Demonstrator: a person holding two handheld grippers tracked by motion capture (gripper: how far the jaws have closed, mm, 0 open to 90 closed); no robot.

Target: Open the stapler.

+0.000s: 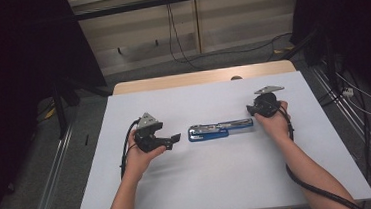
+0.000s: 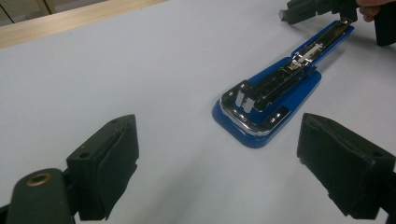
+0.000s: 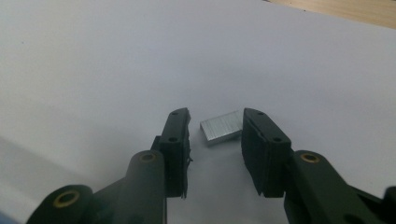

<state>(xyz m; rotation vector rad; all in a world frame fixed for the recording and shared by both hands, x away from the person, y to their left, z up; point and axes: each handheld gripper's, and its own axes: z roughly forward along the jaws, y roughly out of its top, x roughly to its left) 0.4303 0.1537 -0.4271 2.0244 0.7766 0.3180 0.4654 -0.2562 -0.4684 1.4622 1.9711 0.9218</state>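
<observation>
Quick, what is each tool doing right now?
Left tool: open, holding nothing.
Right tool: open around a small silver block of staples, not gripping it.

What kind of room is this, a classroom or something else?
Probably a lab or workshop, not a classroom. A white table stands on grey carpet with black camera stands beside it, loose cables trail across the floor, and an opened blue stapler lies on the table.
</observation>
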